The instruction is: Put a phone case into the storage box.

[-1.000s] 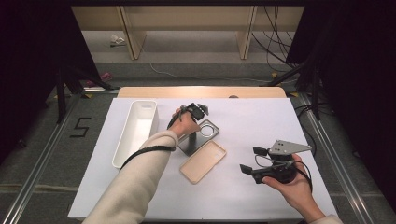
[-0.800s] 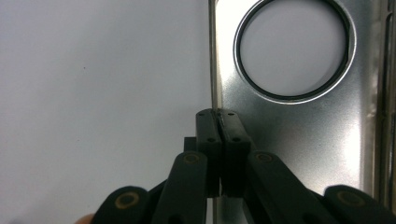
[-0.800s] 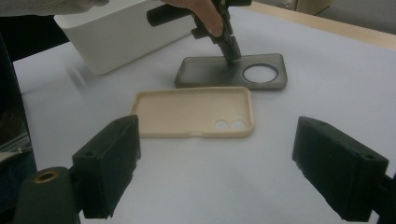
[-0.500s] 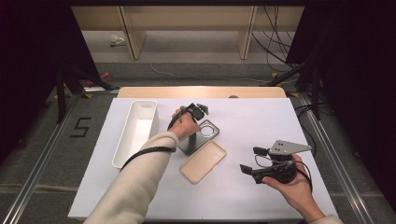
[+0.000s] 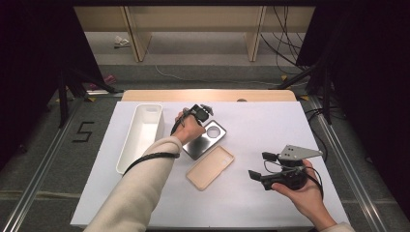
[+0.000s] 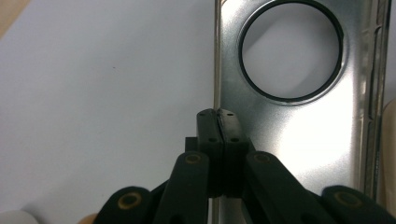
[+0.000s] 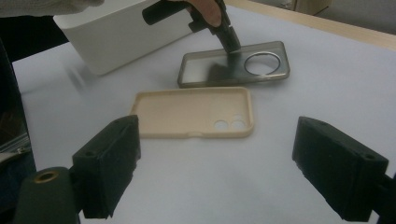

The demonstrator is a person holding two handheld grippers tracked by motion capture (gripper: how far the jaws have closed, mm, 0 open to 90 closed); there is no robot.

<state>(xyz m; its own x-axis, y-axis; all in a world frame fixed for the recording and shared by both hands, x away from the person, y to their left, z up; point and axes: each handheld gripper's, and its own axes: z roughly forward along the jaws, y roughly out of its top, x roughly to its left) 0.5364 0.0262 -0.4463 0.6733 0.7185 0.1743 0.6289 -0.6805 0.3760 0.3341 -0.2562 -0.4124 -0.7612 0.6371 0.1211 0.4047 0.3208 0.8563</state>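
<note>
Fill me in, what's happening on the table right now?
A person works with a gripper in each hand. The left gripper is shut on the side rim of a grey phone case lying flat on the white table. A beige phone case lies beside it, untouched, and a white bin sits to the left. The right gripper hangs open near the table's right side, holding nothing.

Left tool (image 6: 218,122) pinched tight — on the silver case (image 6: 299,116) wall

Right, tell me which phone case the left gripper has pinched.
The silver-grey phone case with the single large round cutout; the left gripper clamps its side wall. The beige phone case lies untouched.
</note>
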